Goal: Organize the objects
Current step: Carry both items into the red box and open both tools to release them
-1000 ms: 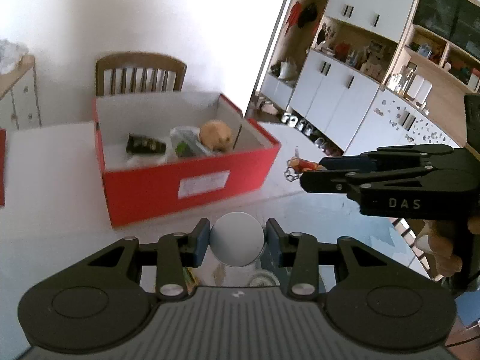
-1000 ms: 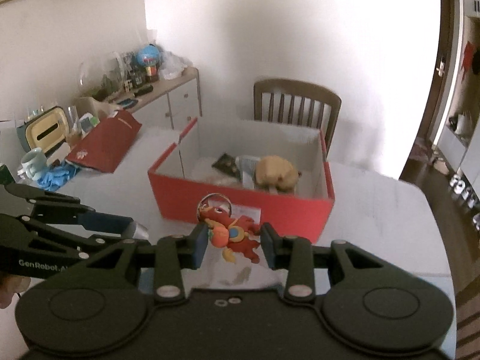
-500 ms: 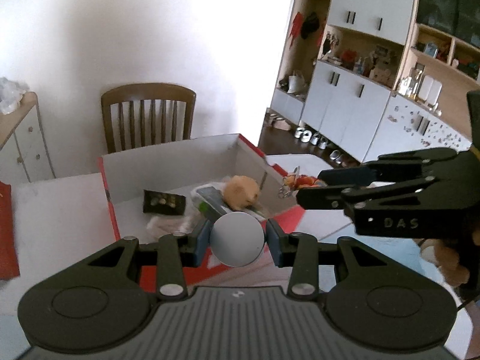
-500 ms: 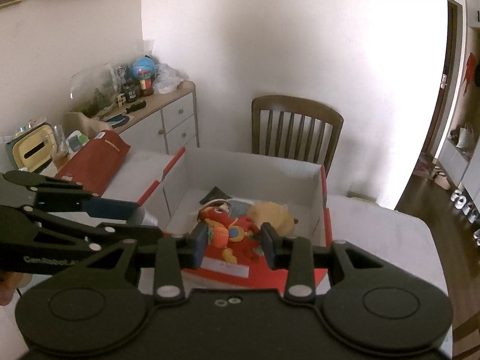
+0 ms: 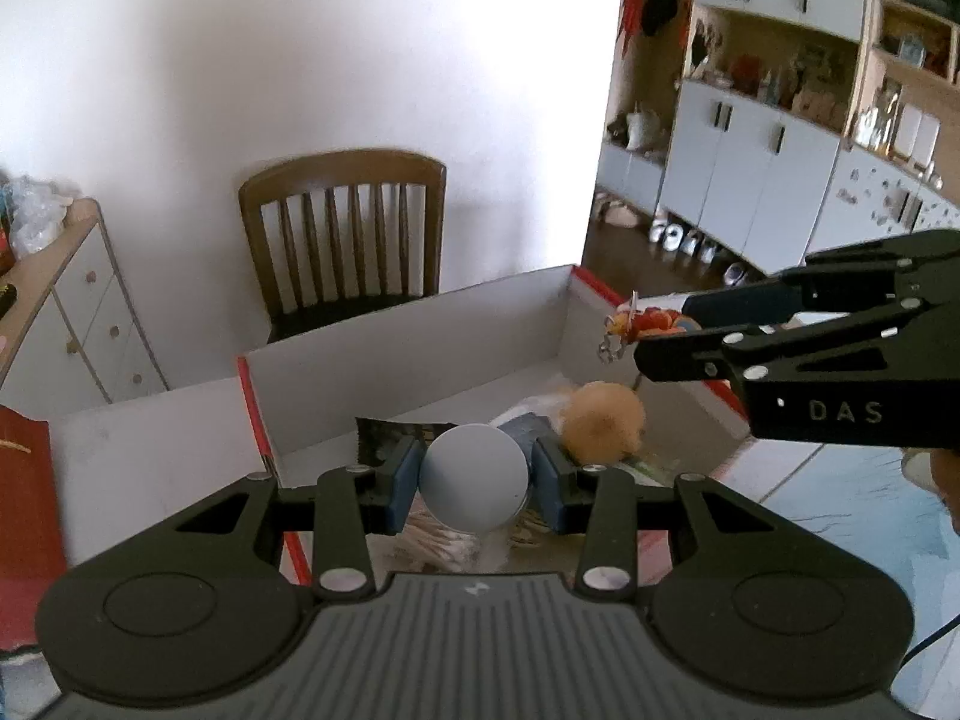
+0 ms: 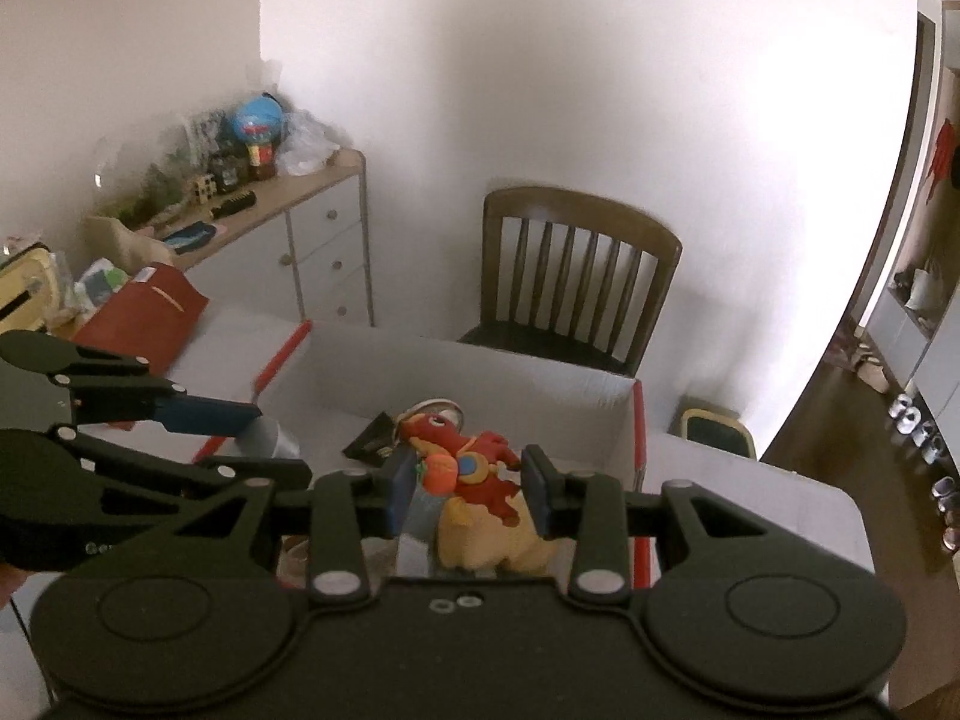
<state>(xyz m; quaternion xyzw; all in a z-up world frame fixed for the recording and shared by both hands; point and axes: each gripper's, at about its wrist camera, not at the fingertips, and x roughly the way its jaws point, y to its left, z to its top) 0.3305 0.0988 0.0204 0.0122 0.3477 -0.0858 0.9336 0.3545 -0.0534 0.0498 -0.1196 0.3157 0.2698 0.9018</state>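
Note:
My left gripper (image 5: 474, 477) is shut on a grey round can (image 5: 474, 483) and hangs over the near left part of the red box (image 5: 420, 330), which is white inside. My right gripper (image 6: 468, 474) is shut on a red dragon toy (image 6: 474, 456) with a key ring, above the box's middle. In the box lie a tan plush (image 5: 603, 429), a black packet (image 5: 384, 441) and a bluish item, partly hidden by the can. In the left wrist view the right gripper (image 5: 660, 330) reaches in from the right with the toy (image 5: 648, 319). The left gripper (image 6: 252, 438) shows in the right wrist view.
A wooden chair (image 5: 345, 240) stands behind the box at the table's far side. A red lid (image 6: 141, 312) lies left of the box. A cluttered sideboard (image 6: 288, 240) lines the left wall. White cabinets (image 5: 768, 168) and shoes fill the room to the right.
Both grippers moved forward with their loads, from in front of the red box to above its inside. Their grips stayed the same.

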